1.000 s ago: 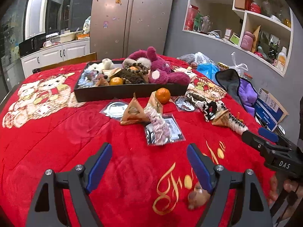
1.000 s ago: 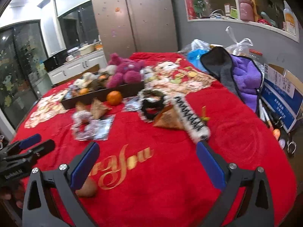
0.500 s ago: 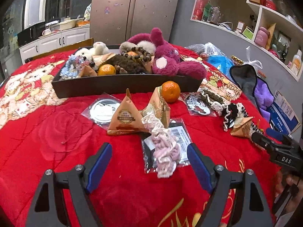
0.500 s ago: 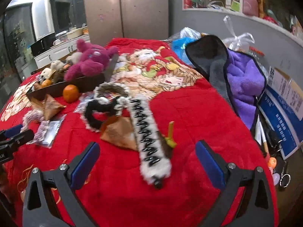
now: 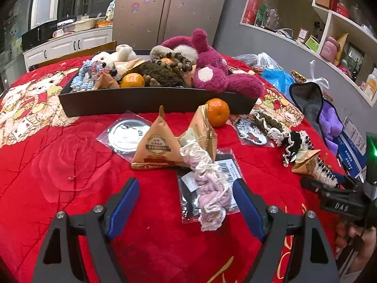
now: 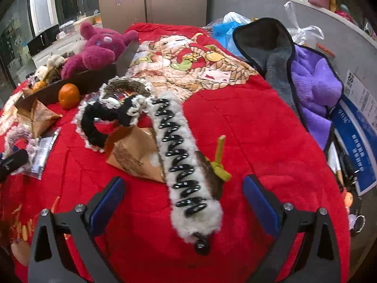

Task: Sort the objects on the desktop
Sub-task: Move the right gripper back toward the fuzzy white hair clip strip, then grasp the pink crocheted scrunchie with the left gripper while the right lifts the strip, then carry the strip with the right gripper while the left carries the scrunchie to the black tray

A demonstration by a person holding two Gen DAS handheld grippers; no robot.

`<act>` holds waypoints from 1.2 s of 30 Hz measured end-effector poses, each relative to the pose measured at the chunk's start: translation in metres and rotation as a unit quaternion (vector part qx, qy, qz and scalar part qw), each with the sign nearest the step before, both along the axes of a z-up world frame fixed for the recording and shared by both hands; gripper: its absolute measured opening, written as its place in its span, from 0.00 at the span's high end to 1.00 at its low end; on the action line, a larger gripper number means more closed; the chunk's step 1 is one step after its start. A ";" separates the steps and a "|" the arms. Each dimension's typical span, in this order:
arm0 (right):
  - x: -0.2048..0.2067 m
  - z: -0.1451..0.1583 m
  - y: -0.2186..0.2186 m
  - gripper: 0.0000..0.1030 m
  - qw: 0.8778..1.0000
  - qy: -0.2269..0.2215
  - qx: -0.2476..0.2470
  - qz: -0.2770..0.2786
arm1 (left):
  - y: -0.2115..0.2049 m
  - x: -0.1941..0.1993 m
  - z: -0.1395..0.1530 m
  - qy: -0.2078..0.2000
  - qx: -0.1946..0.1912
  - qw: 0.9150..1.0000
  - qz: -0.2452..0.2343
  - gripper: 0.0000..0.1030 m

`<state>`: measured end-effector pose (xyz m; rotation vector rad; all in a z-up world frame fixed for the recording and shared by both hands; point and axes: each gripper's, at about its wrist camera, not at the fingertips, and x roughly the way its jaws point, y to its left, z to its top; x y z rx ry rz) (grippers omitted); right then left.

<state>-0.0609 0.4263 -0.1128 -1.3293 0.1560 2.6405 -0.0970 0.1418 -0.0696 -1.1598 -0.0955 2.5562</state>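
A home kitchen-dining rm: a steel double-door fridge (image 5: 169, 9) dotted w/ magnets stands at the back, white base cabinets (image 5: 68, 47) and a counter w/ dishes (image 5: 77, 23) run along the left by dark windows. Built-in wall shelves (image 5: 329, 23) at right hold boxes, a pink case & household bits. A table under a red blanket (image 5: 59, 165) printed w/ bears carries a black tray (image 5: 141, 101) of plush toys, incl. a magenta bear (image 6: 99, 49), plus a mandarin (image 5: 218, 115).

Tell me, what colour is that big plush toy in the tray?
The plush toy is a deep magenta pink, clearest in the left wrist view.
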 end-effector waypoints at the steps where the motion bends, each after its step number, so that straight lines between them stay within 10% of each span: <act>1: 0.001 0.001 0.003 0.09 1.000 0.004 -0.006 -0.008 | 0.000 0.001 0.001 0.004 -0.003 1.000 0.003 0.19; 9: 0.006 0.006 0.009 0.51 0.999 0.023 -0.016 -0.025 | 0.004 0.008 0.005 0.011 -0.009 1.000 -0.015 0.22; 15: 0.009 0.008 0.014 0.62 0.999 0.033 -0.026 -0.032 | 0.005 0.010 0.003 -0.007 0.002 0.999 -0.035 0.88; 36: 0.056 0.035 0.009 0.64 0.995 0.078 0.001 -0.063 | -0.011 0.051 0.041 0.050 0.016 0.997 -0.054 0.89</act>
